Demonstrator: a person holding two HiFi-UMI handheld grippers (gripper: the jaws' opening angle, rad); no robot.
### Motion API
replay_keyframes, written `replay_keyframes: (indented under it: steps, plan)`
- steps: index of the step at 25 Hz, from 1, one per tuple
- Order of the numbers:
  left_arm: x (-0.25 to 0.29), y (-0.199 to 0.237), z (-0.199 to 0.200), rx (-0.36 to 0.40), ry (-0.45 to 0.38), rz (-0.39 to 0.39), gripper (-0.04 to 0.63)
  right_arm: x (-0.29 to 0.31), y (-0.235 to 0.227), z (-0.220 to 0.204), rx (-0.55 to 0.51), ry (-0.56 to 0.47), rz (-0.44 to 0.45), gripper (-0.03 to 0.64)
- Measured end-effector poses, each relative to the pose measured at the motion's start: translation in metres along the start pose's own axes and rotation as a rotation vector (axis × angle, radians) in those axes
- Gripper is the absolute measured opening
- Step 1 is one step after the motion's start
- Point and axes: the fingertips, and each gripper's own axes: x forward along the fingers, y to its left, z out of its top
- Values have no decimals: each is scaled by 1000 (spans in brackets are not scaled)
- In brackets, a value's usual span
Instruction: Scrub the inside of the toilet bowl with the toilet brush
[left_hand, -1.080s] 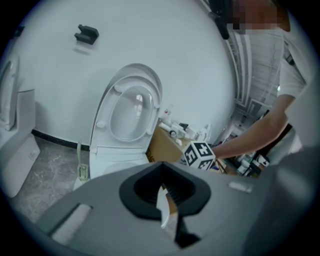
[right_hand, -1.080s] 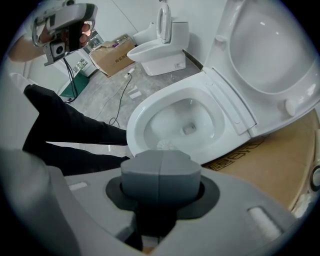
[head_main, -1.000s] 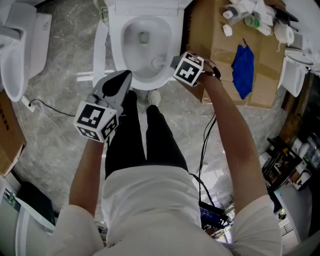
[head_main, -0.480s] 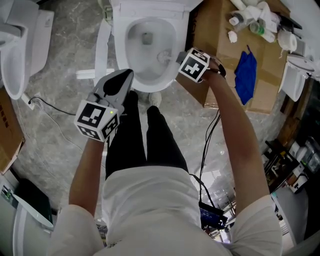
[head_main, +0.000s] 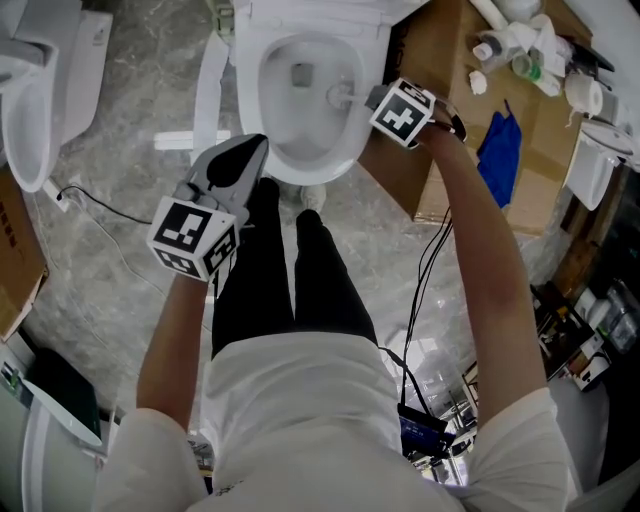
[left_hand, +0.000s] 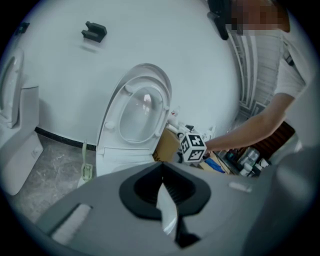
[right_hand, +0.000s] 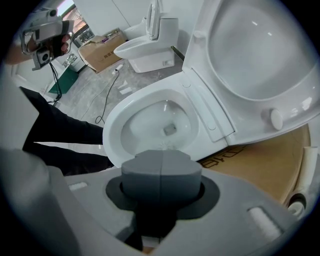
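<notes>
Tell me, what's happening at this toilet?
A person stands over the open toilet, a hand-held gripper in each hand. The right gripper has its jaws shut on the brush, whose head is down inside the toilet at its right side. The left gripper is shut, holds nothing and hangs in front of the toilet.

**Right arm stretched out, left arm held in**

Your right arm (head_main: 480, 240) reaches far forward, almost straight. Your right gripper (head_main: 366, 98) has its jaws pressed together, with the head of the toilet brush (head_main: 340, 95) at their tip. Your left arm (head_main: 172, 340) is drawn closer to your body. Your left gripper (head_main: 242, 160) points forward, jaws together with nothing between them. The two grippers are well apart.
</notes>
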Motion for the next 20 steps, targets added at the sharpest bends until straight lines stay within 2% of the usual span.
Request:
replay_keyframes:
  steps: [20]
  plan:
    - [-10,28,-6,-43,-8,52,-9,0,-62,39,-54,3,-98,146]
